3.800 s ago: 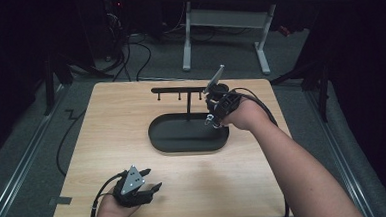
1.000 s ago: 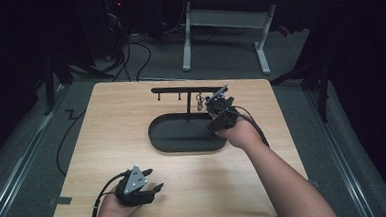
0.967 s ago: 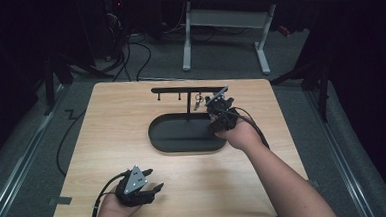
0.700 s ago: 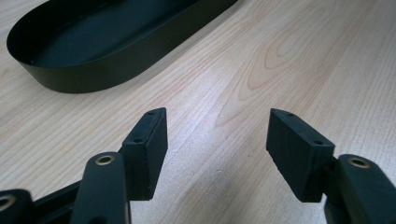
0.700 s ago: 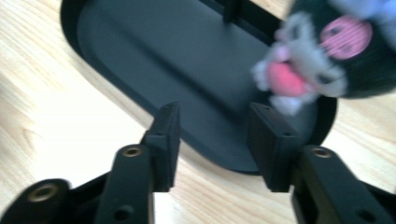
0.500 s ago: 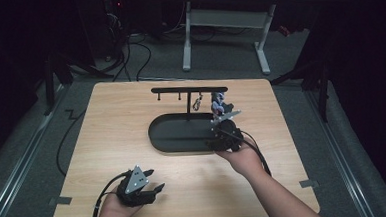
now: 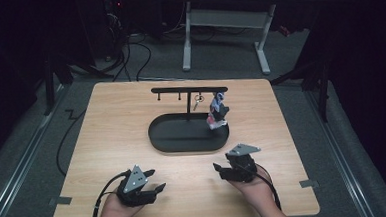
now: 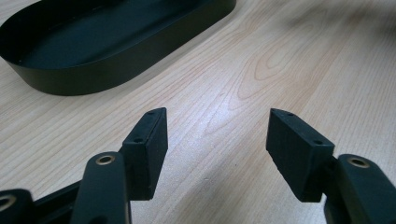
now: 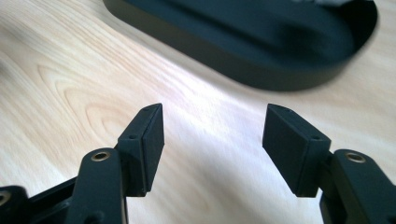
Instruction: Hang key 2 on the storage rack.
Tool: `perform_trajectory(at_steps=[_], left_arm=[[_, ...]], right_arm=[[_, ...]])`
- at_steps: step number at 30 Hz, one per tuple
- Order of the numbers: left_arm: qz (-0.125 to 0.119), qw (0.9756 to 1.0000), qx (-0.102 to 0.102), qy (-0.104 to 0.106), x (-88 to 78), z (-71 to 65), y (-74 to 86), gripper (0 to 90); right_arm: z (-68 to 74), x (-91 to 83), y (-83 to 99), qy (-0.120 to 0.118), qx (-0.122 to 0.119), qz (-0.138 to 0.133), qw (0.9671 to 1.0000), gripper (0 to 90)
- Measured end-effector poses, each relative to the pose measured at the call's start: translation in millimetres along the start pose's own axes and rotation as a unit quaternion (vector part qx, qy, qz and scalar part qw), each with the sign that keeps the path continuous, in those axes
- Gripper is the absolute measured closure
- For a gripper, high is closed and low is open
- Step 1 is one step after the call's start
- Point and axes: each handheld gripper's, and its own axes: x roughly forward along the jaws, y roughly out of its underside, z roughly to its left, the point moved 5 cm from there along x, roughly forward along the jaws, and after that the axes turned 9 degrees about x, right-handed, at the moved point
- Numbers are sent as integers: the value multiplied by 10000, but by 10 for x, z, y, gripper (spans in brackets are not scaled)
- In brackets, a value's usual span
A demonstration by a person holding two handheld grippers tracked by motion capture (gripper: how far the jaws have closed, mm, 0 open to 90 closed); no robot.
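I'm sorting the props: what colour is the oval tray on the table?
Black, matte; the oval tray shows whole in the high view.

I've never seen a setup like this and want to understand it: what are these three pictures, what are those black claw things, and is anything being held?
A person sits at a wooden table and holds a hand-operated tool in each hand. The left gripper and the right gripper each have two black jaws. The high view looks down from above the person's side, with the hands coming in at the bottom. The other two pictures come from small cameras riding on each gripper, looking along its jaws.

On the table stands a black oval tray with a post and a hanger bar. A key and a colourful keychain charm hang from the bar.

Both grippers are open above bare wood and hold nothing. The right gripper's jaws have just been opening.
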Motion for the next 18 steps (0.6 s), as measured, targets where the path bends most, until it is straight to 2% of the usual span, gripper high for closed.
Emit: perform_trajectory(at_steps=[2, 6, 7, 9, 10, 13, 15, 18], left_arm=[[-83, 9999, -89, 51, -11, -14, -18, 395], [-136, 9997, -129, 125, -14, -57, -45, 395], [-125, 9998, -125, 132, -9, -66, -45, 395], [-100, 9998, -133, 141, 18, -92, -49, 395], [-73, 9998, -116, 150, 31, -100, -50, 395], [-20, 9999, -110, 130, 74, -108, -46, 394], [4, 9998, -124, 121, 90, -109, -47, 394], [7, 9999, -93, 110, 92, -120, -54, 394]], right_arm=[[-72, -63, 159, -3, 137, -143, 9998, 375], [-169, -202, 376, 45, 341, -445, 9984, 345], [-201, -264, 458, 64, 345, -616, 9975, 342], [-243, -352, 562, 20, 328, -752, 9966, 340], [-277, -404, 589, -31, 375, -786, 9962, 319], [-351, -463, 619, 71, 391, -895, 9952, 310], [-386, -457, 624, 43, 498, -914, 9946, 304], [-395, -433, 628, 44, 504, -892, 9947, 303]])
